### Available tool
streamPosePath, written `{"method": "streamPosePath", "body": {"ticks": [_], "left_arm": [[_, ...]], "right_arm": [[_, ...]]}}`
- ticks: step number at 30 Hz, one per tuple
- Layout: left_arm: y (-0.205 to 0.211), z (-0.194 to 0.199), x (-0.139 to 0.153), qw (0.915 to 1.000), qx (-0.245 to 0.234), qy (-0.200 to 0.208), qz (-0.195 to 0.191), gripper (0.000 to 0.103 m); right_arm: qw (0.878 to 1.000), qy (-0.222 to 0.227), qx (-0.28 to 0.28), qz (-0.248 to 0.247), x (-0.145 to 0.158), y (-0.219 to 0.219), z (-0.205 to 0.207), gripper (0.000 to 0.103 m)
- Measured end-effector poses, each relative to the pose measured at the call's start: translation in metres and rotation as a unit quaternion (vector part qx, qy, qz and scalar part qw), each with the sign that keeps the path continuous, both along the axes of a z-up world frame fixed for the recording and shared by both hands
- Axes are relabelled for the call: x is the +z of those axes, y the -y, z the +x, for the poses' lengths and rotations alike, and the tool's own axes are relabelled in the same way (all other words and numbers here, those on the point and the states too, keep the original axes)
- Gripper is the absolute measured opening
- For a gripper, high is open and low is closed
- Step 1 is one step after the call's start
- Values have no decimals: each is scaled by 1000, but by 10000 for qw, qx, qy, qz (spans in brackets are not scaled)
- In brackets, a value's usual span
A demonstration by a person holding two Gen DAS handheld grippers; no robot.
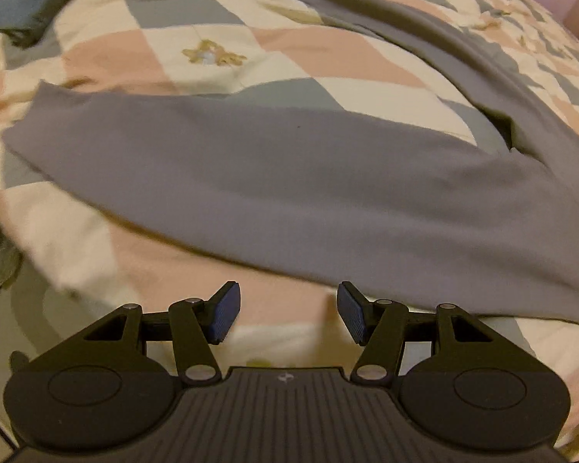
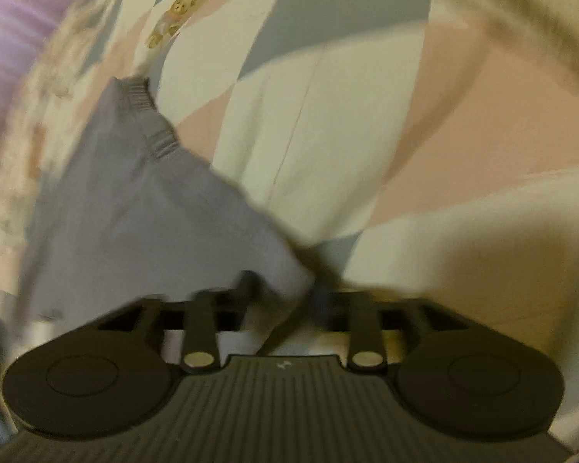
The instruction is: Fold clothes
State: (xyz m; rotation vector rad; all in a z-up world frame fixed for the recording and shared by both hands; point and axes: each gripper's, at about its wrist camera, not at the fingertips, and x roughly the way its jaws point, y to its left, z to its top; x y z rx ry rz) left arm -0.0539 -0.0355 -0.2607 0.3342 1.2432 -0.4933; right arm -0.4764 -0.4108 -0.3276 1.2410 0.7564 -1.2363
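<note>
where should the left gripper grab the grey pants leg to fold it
Grip the free hem end of the grey pants leg, coming from above: the leg lies flat on the checked quilt, with that edge clear. The left gripper is open and empty.

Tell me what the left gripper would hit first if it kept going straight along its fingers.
Most likely the checked quilt: bare pink and cream quilt shows between the open fingers of the left gripper. The near edge of the grey garment lies just beyond the fingertips, so depending on depth it might catch that hem instead.
</note>
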Motion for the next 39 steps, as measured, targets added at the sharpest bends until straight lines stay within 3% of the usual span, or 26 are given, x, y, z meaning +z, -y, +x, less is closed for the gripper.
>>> {"method": "streamPosePath", "body": {"ticks": [1, 2, 3, 8, 11, 17, 22, 39], "left_arm": [[-3, -4, 8, 10000, 60, 53, 50, 58], [-5, -8, 17, 9998, 126, 90, 91, 58], [-7, -11, 26, 9997, 193, 123, 129, 58], [-9, -29, 73, 9988, 387, 275, 152, 61], [-2, -47, 102, 9987, 303, 387, 109, 66], [14, -86, 144, 9982, -7, 574, 163, 68], [17, -109, 163, 9983, -78, 573, 102, 69], [25, -152, 180, 9961, -556, 672, 113, 74]], "right_arm": [[9987, -448, 145, -189, 16, 0, 6, 63], [9959, -734, 374, -365, 33, -4, 11, 63], [9942, -716, 655, -469, 48, -8, 15, 63], [9749, -110, 2171, -488, 113, -50, 56, 66], [9636, 115, 2617, -532, 137, -82, 74, 72], [9453, 465, 3196, -449, 169, -129, 93, 74], [9370, 486, 3385, -706, 192, -147, 88, 81], [9458, 456, 3089, -890, 207, -153, 40, 85]]}}
